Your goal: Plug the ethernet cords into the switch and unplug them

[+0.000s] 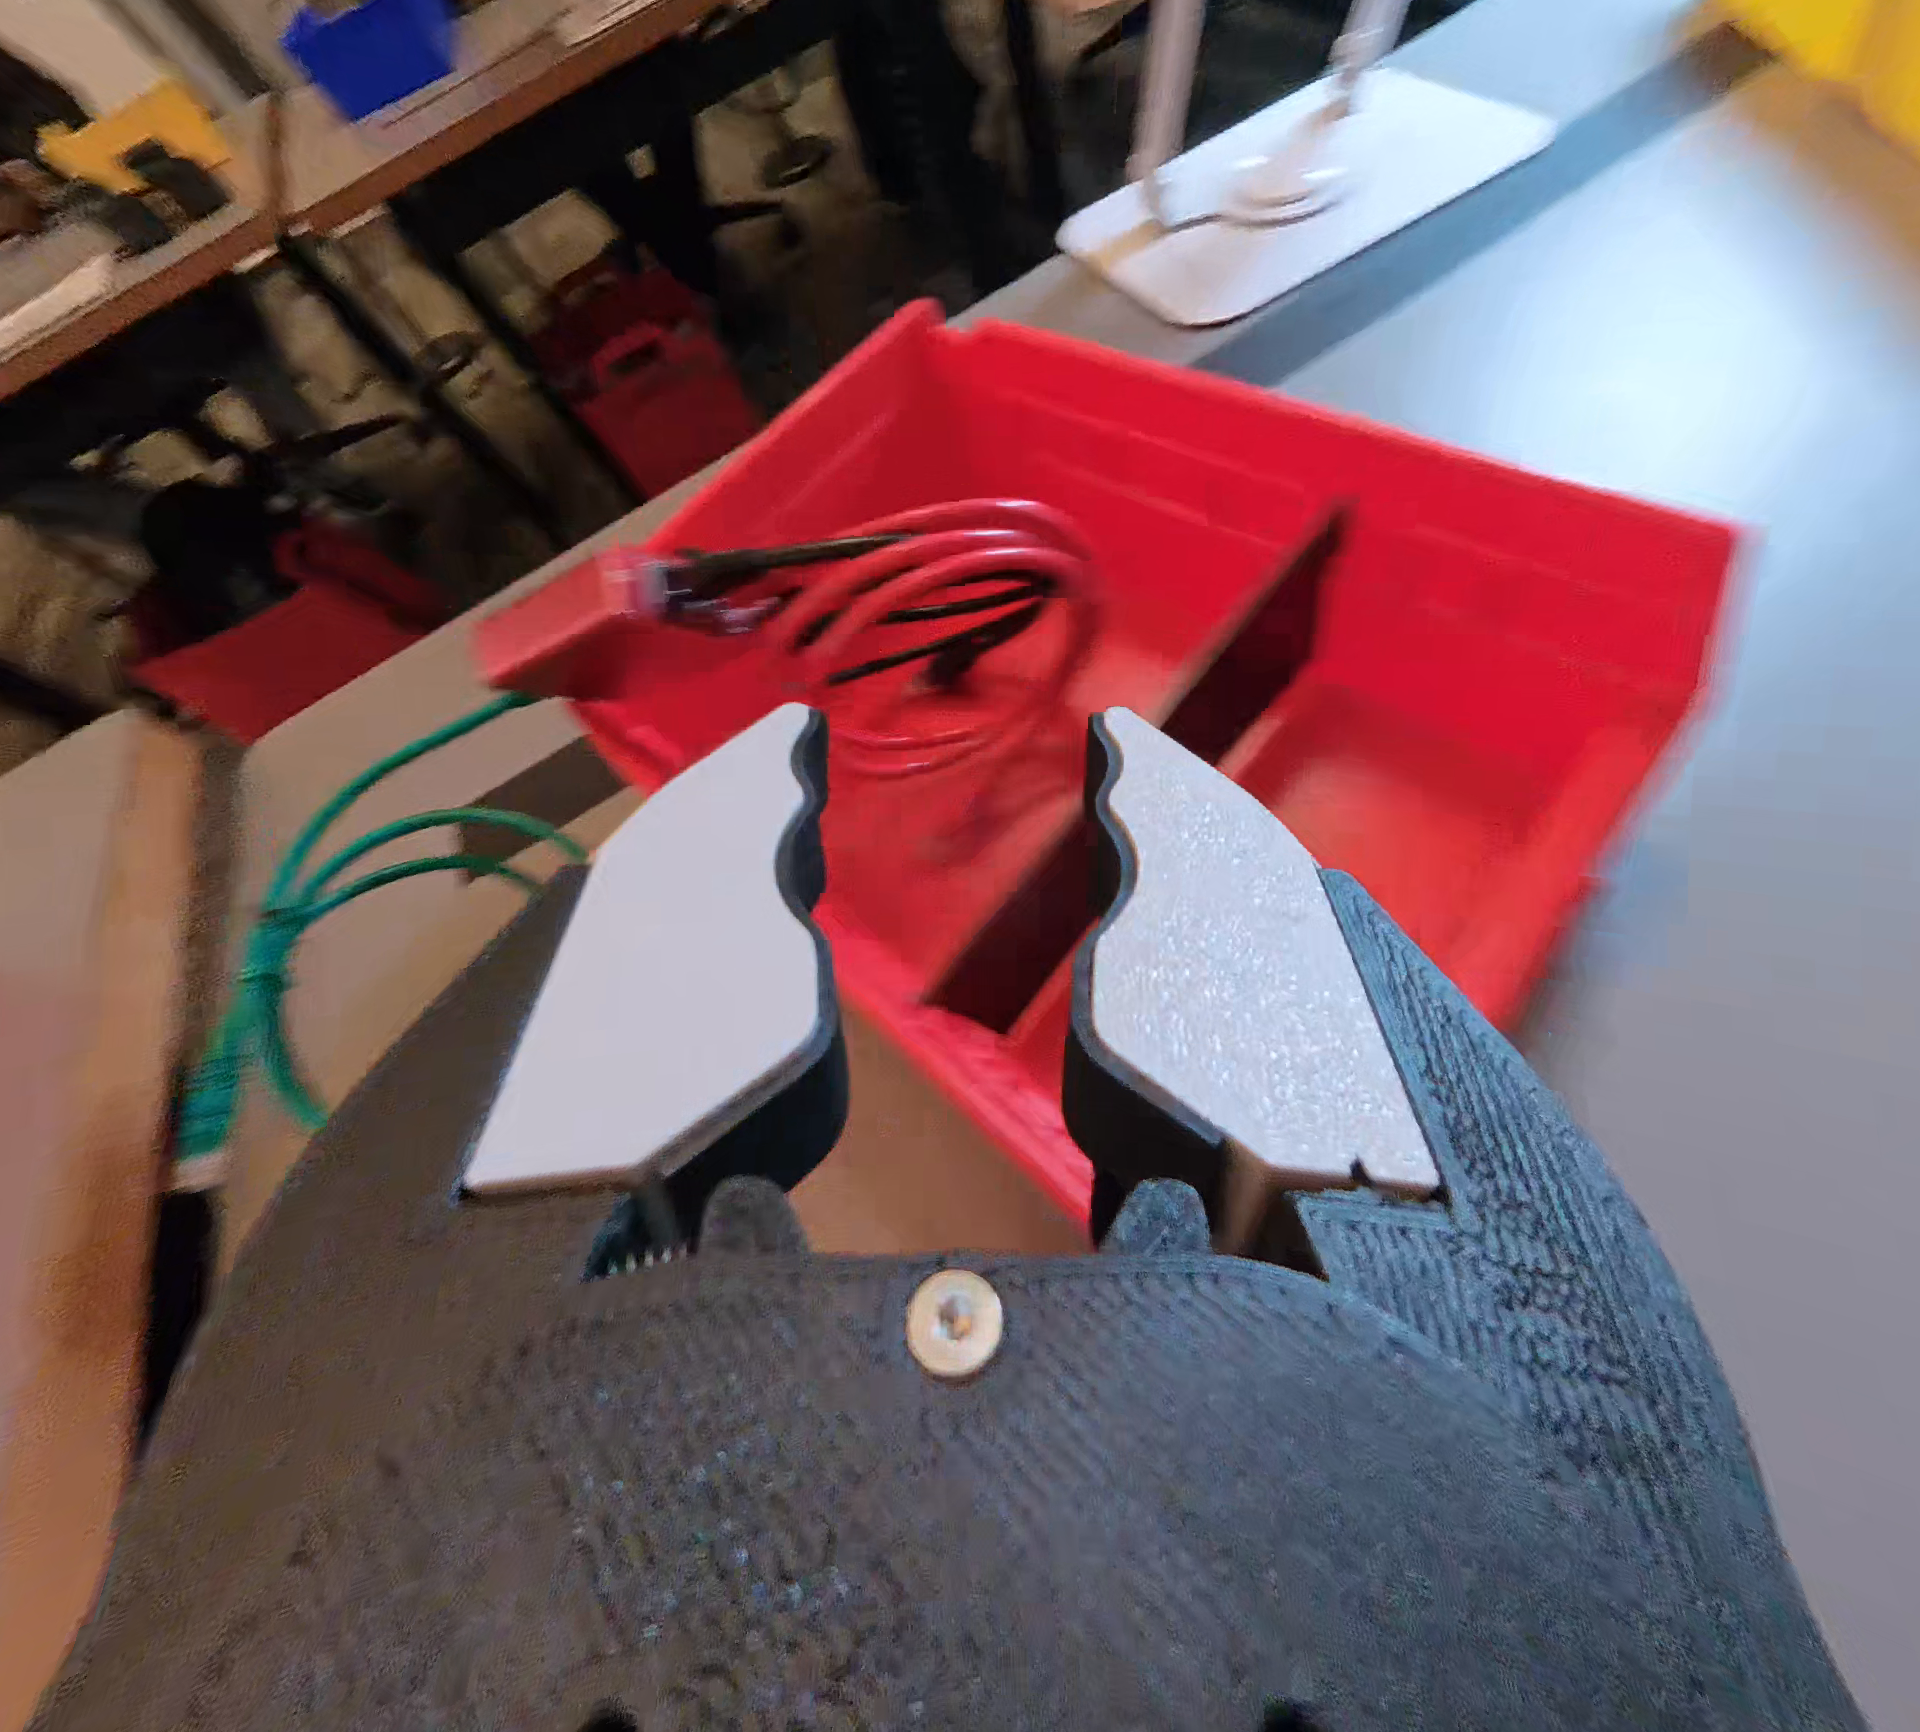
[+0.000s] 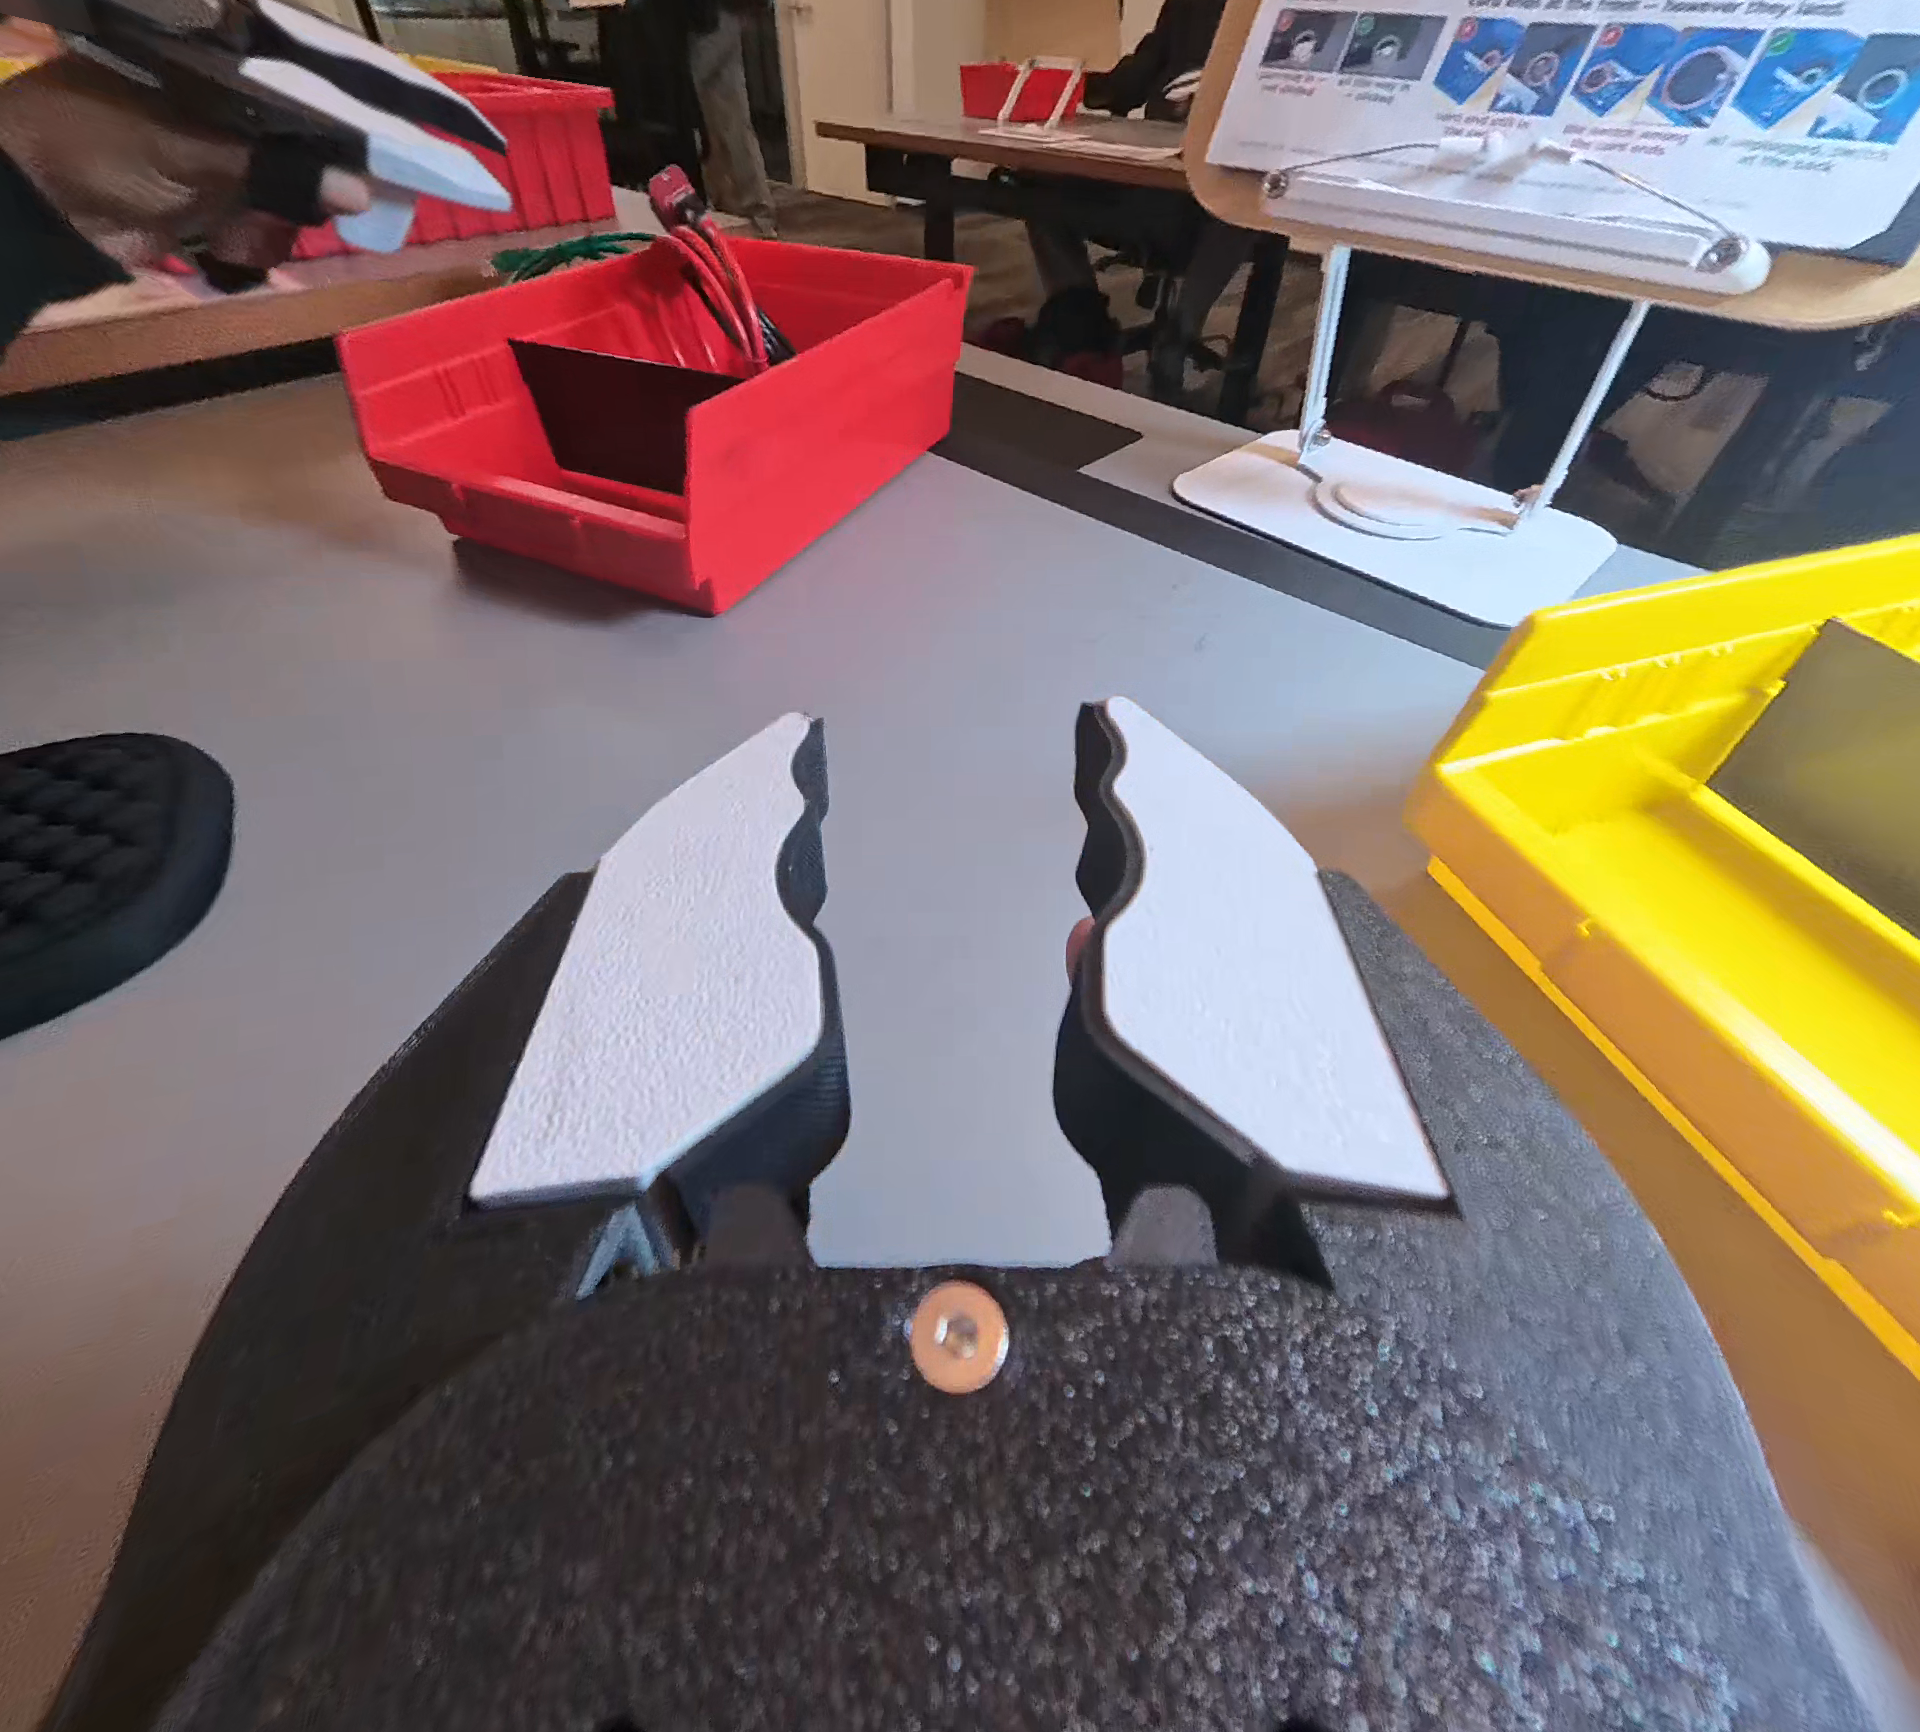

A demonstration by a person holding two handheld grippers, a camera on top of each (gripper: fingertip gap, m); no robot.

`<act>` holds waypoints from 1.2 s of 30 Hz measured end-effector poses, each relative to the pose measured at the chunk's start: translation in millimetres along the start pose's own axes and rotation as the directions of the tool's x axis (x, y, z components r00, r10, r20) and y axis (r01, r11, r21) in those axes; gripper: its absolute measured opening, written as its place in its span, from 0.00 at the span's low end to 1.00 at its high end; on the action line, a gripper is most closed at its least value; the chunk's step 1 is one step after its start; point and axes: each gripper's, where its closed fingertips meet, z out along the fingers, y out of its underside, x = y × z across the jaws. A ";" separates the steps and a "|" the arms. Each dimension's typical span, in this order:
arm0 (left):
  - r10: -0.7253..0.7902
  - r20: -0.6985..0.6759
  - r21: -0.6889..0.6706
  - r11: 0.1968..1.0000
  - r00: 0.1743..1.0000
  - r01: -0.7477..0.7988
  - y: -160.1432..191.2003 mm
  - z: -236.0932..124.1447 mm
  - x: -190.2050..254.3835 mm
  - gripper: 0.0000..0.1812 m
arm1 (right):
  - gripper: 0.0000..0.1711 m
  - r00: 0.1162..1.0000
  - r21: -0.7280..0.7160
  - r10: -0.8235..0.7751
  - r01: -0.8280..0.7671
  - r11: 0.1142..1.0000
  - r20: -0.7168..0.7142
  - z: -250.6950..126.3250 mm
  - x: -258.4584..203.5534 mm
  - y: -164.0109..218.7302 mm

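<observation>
We find the ethernet cords (image 1: 935,581) coiled in the red bin (image 1: 1455,560), red and black loops bunched in the compartment left of a black divider (image 1: 1226,695). One red plug end (image 1: 629,576) sticks out over the bin's far-left rim. In the right wrist view the same cords (image 2: 727,300) rise above the bin's (image 2: 821,425) back corner, and the compartment nearer that camera holds nothing we can see. We cannot make out the switch in either view. A bundle of green cord (image 1: 343,861) lies outside the bin to the left, draped over a brown surface; that view is motion-blurred.

The bin sits near the far edge of the grey table (image 2: 520,747). Between it and us the tabletop is bare and wide. To the right a yellow bin (image 2: 1662,903) crowds the table's near-right side. A white document stand (image 2: 1403,529) sits at the far edge, right of the red bin. A black textured pad (image 2: 83,851) lies at the left.

The left gripper (image 1: 951,752) hangs above the bin's near rim, jaws parted by a moderate gap, nothing between them. From the right wrist view it (image 2: 457,176) shows high at upper left, well clear of the bin. The right gripper (image 2: 951,747) hovers low over the bare table, jaws likewise parted, touching nothing.
</observation>
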 end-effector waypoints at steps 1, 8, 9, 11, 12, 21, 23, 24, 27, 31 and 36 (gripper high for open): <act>0.005 0.051 -0.031 1.000 0.999 -0.003 2.6 7.5 -21.3 0.27 | 0.27 1.000 0.000 0.007 -0.007 1.000 -0.006 0.6 2.7 3.2; 0.436 0.082 -0.351 0.854 0.896 -0.384 21.9 67.0 -98.0 0.32 | 0.25 0.998 -0.006 0.058 -0.058 0.998 0.035 5.2 10.8 17.0; 0.487 0.045 -0.391 0.812 0.872 -0.433 24.3 75.4 -101.5 0.33 | 0.25 0.997 -0.009 0.061 -0.061 0.998 0.044 6.7 10.6 19.0; 0.576 -0.048 -0.453 0.716 0.816 -0.531 32.5 92.2 -105.6 0.34 | 0.25 0.996 -0.006 0.060 -0.059 0.998 0.067 9.1 8.5 21.5; 0.613 -0.094 -0.481 0.662 0.785 -0.574 38.3 100.0 -108.4 0.35 | 0.25 0.995 -0.002 0.053 -0.053 0.999 0.081 9.8 6.7 22.0; 0.771 -0.229 -0.461 0.452 0.595 -0.763 18.7 115.1 -109.5 0.19 | 0.24 0.991 -0.040 0.043 -0.038 0.998 0.130 14.9 2.8 37.3; 0.783 -0.193 -0.425 0.476 0.591 -0.770 -7.1 100.5 -104.3 0.18 | 0.23 0.988 -0.040 0.046 -0.040 0.998 0.151 16.1 -0.8 36.6; 0.793 -0.167 -0.406 0.486 0.586 -0.774 -22.5 91.2 -101.0 0.18 | 0.23 0.986 -0.037 0.045 -0.040 0.999 0.162 16.6 -3.4 35.3; 0.830 -0.054 -0.336 0.509 0.556 -0.793 -74.9 60.1 -85.5 0.17 | 0.23 0.982 -0.015 0.016 -0.013 1.000 0.186 18.3 -10.5 24.8; 0.848 0.050 -0.233 0.523 0.527 -0.820 -134.4 21.7 -44.5 0.17 | 0.22 0.983 0.064 -0.097 0.088 0.994 0.155 19.4 -10.7 -23.6; 0.830 -0.013 -0.114 0.553 0.558 -0.826 -171.5 3.3 44.6 0.17 | 0.26 0.946 0.088 -0.316 0.309 0.947 0.074 21.2 -20.8 -113.6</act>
